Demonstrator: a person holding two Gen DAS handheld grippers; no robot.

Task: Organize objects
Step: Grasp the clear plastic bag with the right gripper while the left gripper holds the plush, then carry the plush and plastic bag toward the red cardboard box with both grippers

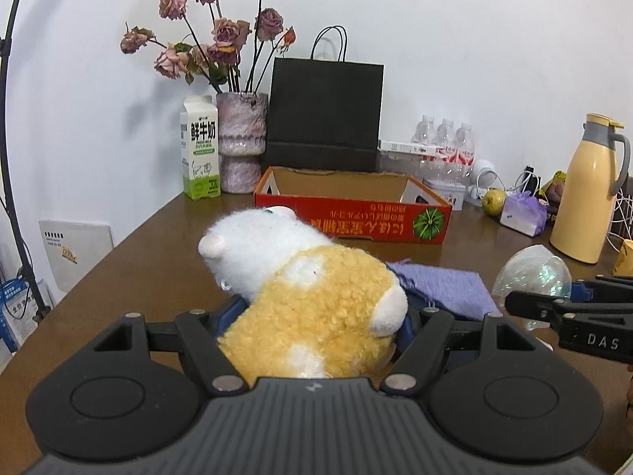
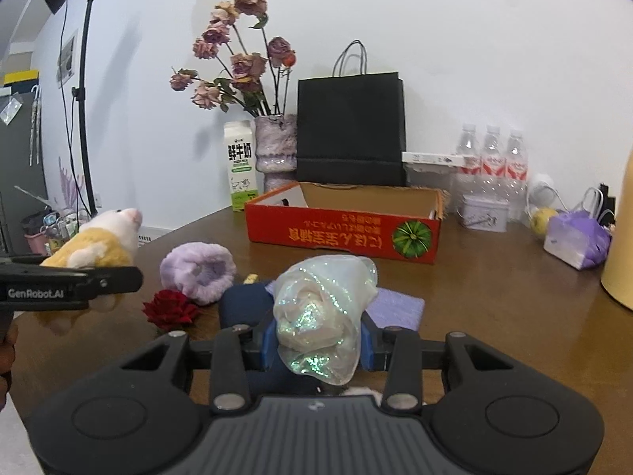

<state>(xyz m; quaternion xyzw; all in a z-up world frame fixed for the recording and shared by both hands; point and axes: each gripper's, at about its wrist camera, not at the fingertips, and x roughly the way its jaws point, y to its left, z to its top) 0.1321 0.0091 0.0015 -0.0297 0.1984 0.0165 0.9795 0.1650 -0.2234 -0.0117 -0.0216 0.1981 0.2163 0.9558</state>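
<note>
1. Facing both grippers, the red cardboard box (image 2: 342, 233) sits open-topped farther back on the table (image 2: 494, 297).
2. The left gripper (image 1: 316, 312) is clamped on the plush hamster (image 1: 308, 289), head toward the box.
3. The right gripper (image 2: 316, 344) pinches the iridescent wrapped flower (image 2: 322, 312), nearer the box.

Your left black plastic two-finger gripper (image 1: 316, 316) has a ribbed grey housing flanked by two round black discs, silver rivets at its linkage pivots and blue pads on the fingers. Your right black plastic two-finger gripper (image 2: 316, 350) is built the same, with blue finger pads beside its silver pivots. White lettering marks each gripper's side: "DAS" on the right, "GenRobot.AI" on the left.
</note>
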